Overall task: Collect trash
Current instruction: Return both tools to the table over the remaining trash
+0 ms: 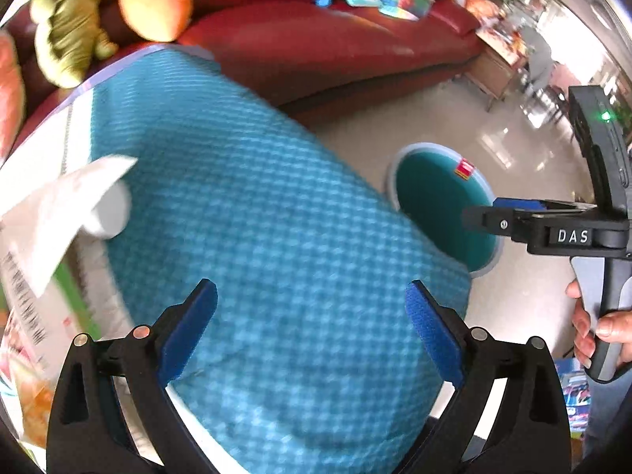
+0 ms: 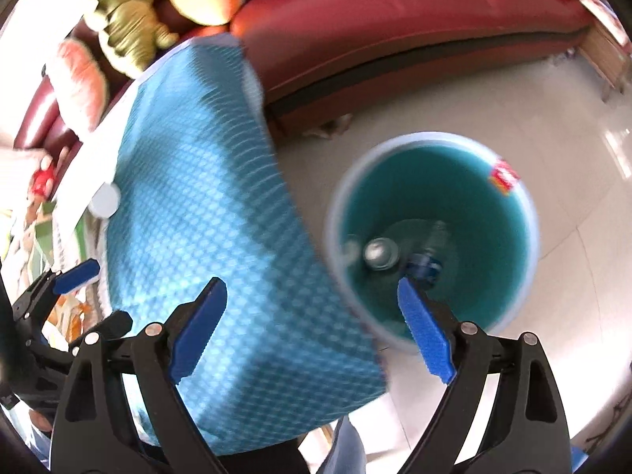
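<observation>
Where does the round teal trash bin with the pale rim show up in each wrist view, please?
Left wrist view: the round teal trash bin with the pale rim sits right of centre on the floor, partly behind the right gripper.
Right wrist view: the bin is right of centre, seen from above with cans inside.
Shared landmark: the blue checkered cloth left of it.

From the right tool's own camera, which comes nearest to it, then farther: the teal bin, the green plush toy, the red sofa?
1. Teal bin, just beyond the right tool, on the floor.
2. Green plush toy, upper left.
3. Red sofa, along the top; nearly level with the toy.
</observation>
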